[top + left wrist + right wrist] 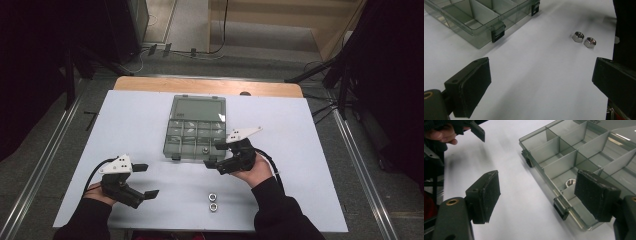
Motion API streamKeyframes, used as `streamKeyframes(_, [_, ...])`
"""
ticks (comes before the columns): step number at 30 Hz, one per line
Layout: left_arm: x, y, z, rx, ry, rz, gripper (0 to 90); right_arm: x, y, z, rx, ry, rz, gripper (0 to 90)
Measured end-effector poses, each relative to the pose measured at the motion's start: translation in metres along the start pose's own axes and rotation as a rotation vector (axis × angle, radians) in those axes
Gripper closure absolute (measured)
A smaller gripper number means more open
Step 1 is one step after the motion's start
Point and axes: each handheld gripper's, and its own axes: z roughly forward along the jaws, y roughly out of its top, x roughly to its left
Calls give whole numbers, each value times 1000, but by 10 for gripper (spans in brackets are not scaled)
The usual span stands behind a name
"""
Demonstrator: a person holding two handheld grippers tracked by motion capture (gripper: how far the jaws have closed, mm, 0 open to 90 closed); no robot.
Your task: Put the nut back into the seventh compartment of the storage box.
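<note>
With one nut (570,182) sitting in the box (176,120), the right gripper (216,154) is hovering open and empty beside it, the left gripper (146,180) is waiting open, and a reach toward the two nuts (213,201) on the table looks next.

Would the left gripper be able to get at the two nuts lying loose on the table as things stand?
Probably yes: the left gripper is open, and only bare white table lies between it and the two nuts. The right gripper is off by the box.

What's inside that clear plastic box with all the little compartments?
One metal nut lies in a front compartment of the organizer box. The other visible compartments look empty; the right gripper covers part of the nearest ones.
</note>
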Motion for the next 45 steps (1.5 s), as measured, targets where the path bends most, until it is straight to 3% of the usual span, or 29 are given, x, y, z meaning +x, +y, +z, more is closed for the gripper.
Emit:
streamKeyframes(9, [0, -1, -1, 0, 3, -4, 22, 6, -7, -9, 16, 10, -18, 220])
streamKeyframes(15, [0, -1, -1, 1, 4, -3, 22, 15, -11, -10, 79, -18, -59, 220])
streamKeyframes(21, [0, -1, -2, 3, 3, -1, 23, 19, -17, -14, 100, -23, -76, 220])
streamKeyframes(45, [0, -1, -1, 7, 7, 2, 22, 31, -49, -32, 225, -59, -101, 220])
